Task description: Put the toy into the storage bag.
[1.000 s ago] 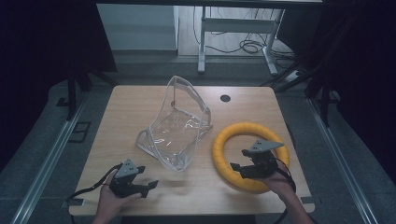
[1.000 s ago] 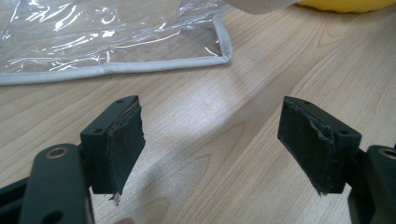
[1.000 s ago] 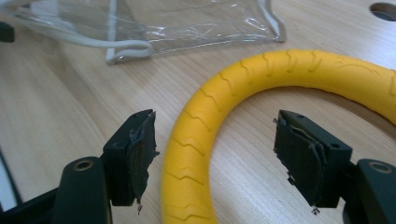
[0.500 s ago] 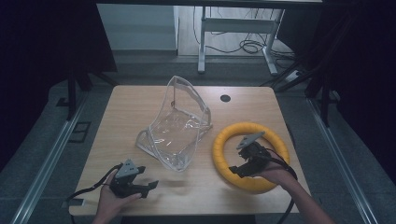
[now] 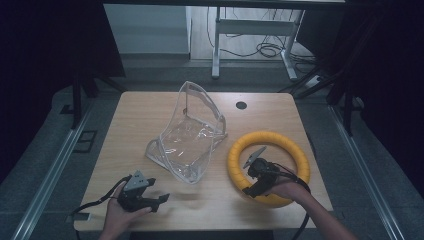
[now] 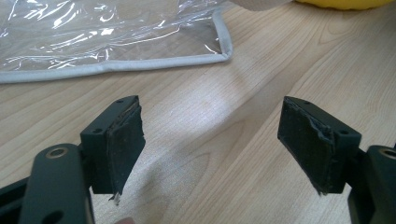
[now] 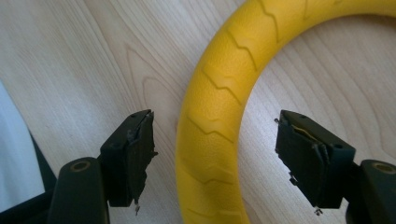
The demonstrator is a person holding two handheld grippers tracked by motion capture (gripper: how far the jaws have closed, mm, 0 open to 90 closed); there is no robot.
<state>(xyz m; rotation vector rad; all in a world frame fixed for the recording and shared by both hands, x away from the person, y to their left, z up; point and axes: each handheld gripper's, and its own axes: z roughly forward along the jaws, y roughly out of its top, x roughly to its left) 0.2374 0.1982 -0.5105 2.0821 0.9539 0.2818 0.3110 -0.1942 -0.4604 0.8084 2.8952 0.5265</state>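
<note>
Your right gripper (image 5: 248, 190) has slid from the far right part of the yellow ring (image 5: 269, 168) to its near left rim, jaws just spread wider and straddling the tube untouched, seemingly ready to grasp; your left gripper (image 5: 162, 198) rests spread, empty.

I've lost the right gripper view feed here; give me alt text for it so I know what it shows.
The right hand-held gripper has its two black jaws wide open, straddling the rim of a yellow ring with chevron grooves, pads clear of it. The ring lies flat on the light wooden table and curves away to the upper right.
</note>
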